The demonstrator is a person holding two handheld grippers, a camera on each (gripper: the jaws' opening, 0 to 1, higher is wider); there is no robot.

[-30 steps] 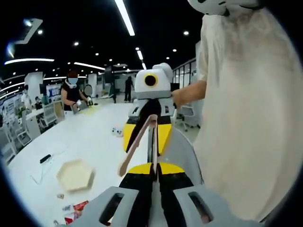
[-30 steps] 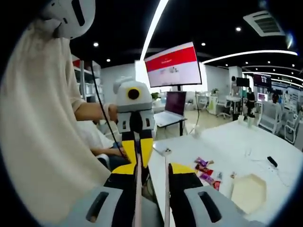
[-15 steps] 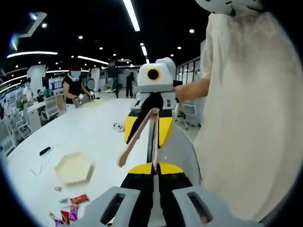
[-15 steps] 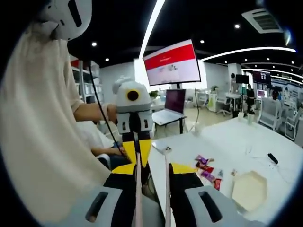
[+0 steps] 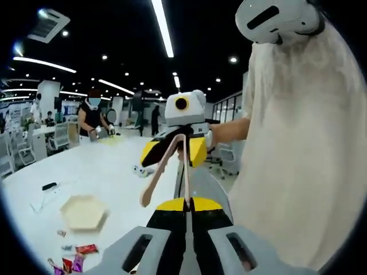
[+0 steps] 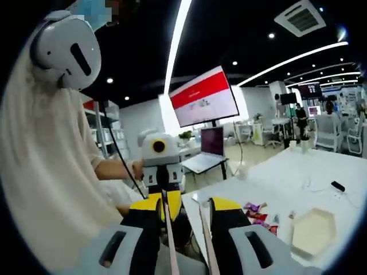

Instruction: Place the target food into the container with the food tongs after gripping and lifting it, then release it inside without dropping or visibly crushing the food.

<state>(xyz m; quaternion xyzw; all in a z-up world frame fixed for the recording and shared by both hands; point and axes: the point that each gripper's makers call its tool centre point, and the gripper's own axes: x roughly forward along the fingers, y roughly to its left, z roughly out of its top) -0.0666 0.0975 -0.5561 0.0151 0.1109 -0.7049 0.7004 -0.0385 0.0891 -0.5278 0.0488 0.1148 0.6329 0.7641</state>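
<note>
Tan food tongs [image 5: 184, 172] span between my two grippers, above the table edge. In the left gripper view, my left gripper [image 5: 186, 205] is shut on the end of one tong arm. The other arm splays left to a flat tip [image 5: 147, 199]. My right gripper [image 5: 175, 150] faces this camera and holds the tongs' far end. In the right gripper view, my right gripper [image 6: 186, 203] has both tong arms [image 6: 170, 240] between its jaws, and the left gripper [image 6: 162, 192] faces it. A cream hexagonal container [image 5: 83, 211] [image 6: 312, 229] lies empty on the white table [image 5: 109, 172]. Wrapped snack packets [image 5: 71, 260] [image 6: 258, 215] lie near it.
A person in a cream top [image 5: 298, 160] with a white headset [image 6: 66, 48] stands close behind both grippers. A red-and-white monitor [image 6: 203, 97] and a laptop [image 6: 209, 152] stand beyond the table. Another person [image 5: 92, 117] works at the table's far end. A small dark object [image 6: 338, 186] lies on the table.
Both views have tilted and shifted with the hands. In the left gripper view the right gripper has rolled slightly. The tongs stay held; the container and packets have not moved on the table.
</note>
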